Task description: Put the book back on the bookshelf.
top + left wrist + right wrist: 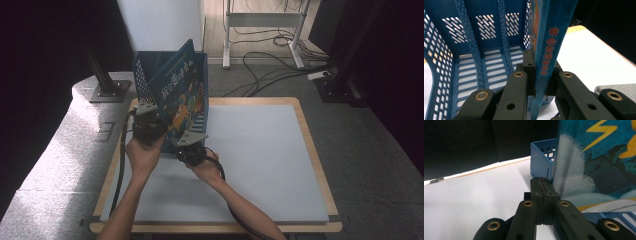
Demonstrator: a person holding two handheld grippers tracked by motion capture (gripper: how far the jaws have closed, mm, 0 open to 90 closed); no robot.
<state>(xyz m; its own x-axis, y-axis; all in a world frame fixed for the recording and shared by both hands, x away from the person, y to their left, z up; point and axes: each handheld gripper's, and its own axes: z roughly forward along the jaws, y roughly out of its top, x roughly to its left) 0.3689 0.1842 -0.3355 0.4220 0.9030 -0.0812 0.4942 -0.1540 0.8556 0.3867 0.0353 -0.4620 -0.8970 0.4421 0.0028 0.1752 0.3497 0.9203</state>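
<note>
Book (549,47) top and bottom cut off by frame edges in left gripper view; spine lettering partly covered where clamped. Cover (599,165) cropped at top and right in right gripper view, title unseen. Rack (145,70) front hidden behind book in high view. Forearms cut off at bottom edge there.

Both grippers, the left gripper (146,125) and the right gripper (192,148), are black with brass-ringed screws on their jaws, a grey three-cornered plate on top, black trailing cables, and bare, sleeveless forearms behind.
</note>
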